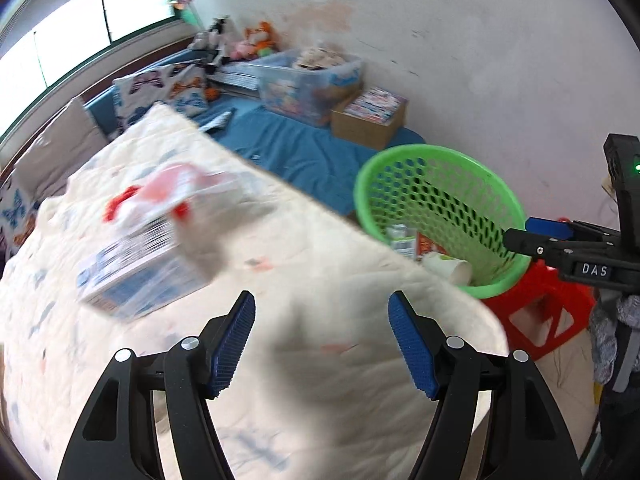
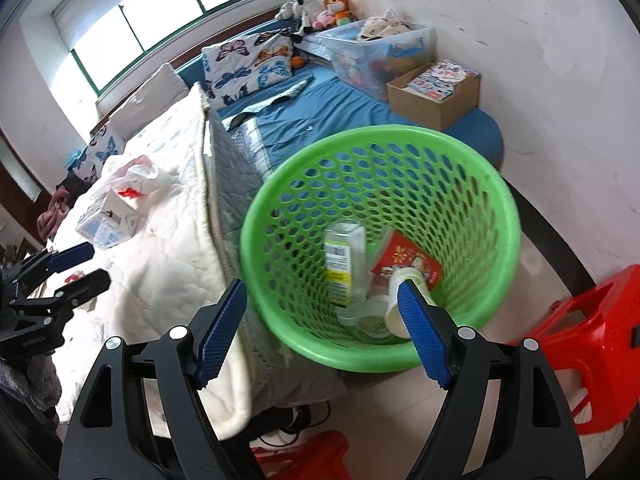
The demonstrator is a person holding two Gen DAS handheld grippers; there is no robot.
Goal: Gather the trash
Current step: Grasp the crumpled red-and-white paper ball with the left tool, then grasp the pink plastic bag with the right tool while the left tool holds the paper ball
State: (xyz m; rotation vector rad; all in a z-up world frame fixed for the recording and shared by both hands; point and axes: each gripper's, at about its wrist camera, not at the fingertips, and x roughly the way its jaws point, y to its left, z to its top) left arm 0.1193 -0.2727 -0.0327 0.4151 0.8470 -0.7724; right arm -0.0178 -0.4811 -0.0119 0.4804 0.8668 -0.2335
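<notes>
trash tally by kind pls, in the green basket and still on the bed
In the green basket:
Cartons/packets: 2, pale carton and red packet
Paper cups: 1
On the bed quilt:
Boxes: 1
Plastic bags: 1
Total: 5; clear scraps under the cup uncounted.

A bed (image 2: 168, 280) covered by a cream quilt (image 1: 300, 380) fills the room below my jaws. On the quilt lie a blue-and-white carton (image 2: 105, 222) and, touching its far side, a crumpled white plastic bag (image 2: 134, 174) with red print. Beyond the quilt's edge, on the blue sheet (image 2: 320, 116), rest butterfly-print pillows (image 2: 250, 66), a clear storage bin (image 2: 380, 56), a cardboard box (image 2: 434, 96) of booklets and soft toys (image 2: 316, 8) by the wall.
</notes>
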